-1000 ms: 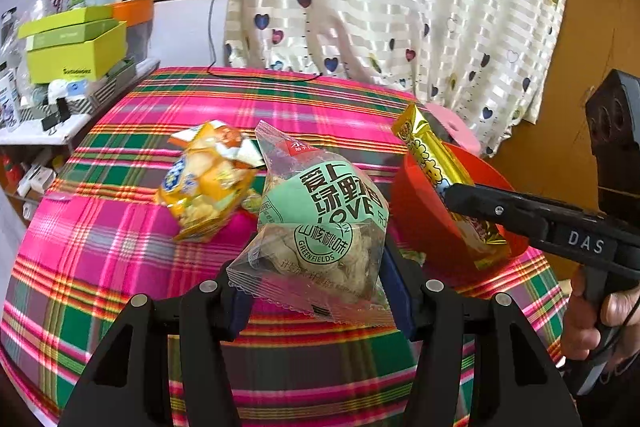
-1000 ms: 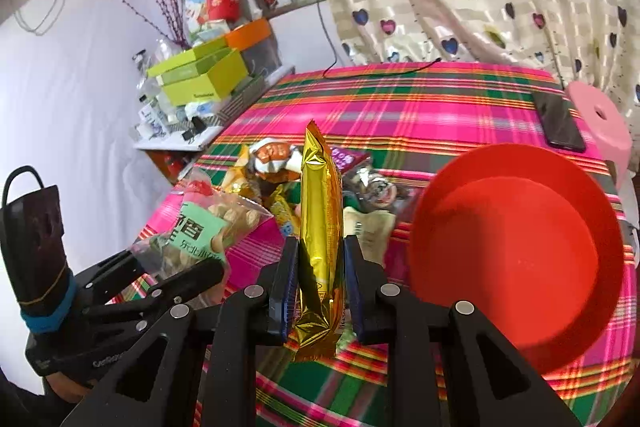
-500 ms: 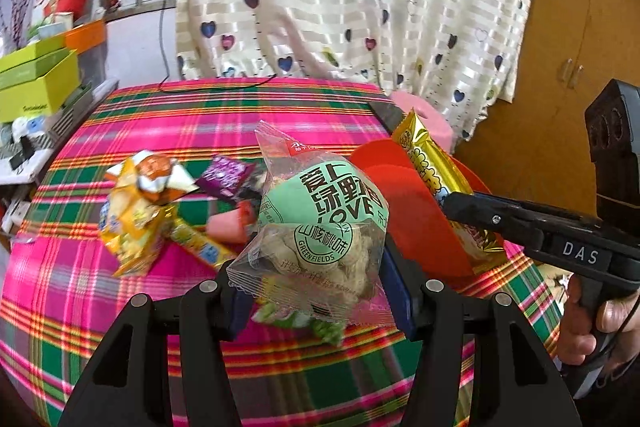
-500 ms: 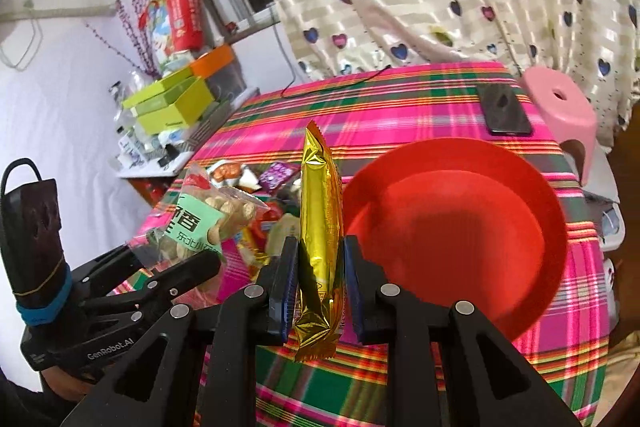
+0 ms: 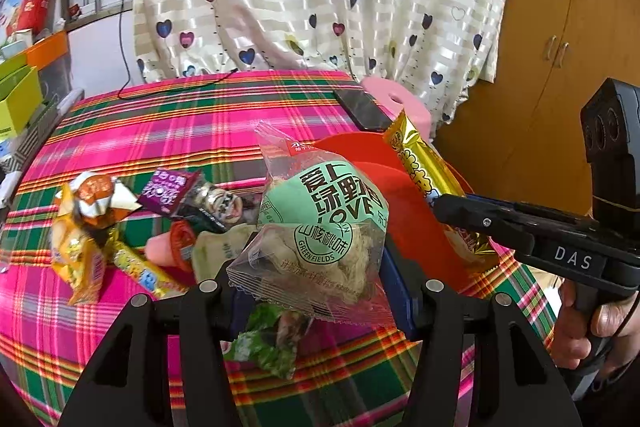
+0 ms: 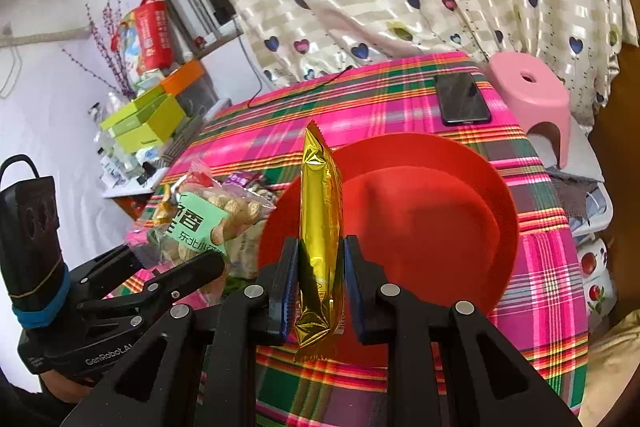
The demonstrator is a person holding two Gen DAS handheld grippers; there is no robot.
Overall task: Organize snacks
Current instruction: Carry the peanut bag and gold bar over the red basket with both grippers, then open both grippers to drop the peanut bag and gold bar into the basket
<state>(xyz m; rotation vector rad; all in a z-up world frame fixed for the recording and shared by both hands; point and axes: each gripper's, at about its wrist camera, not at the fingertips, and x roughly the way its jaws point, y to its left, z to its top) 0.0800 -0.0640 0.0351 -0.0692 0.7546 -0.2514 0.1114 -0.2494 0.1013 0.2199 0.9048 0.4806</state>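
Snacks, two held: my left gripper (image 5: 316, 291) is clamped on a green-labelled clear nut bag (image 5: 320, 227), and my right gripper (image 6: 320, 279) pinches an upright gold wrapper (image 6: 320, 227) over the near rim of the red bowl (image 6: 460, 227). The bowl's hollow lies open ahead of my right jaws. Loose packets (image 5: 120, 227) crowd the plaid tablecloth (image 5: 180, 131) left of my left jaws, with bare cloth beyond.

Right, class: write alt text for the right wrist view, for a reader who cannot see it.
The right tool grips a gold snack packet upright over an empty red bowl on a pink plaid tablecloth. At left, the left tool holds a clear bag of peanuts with a green label.
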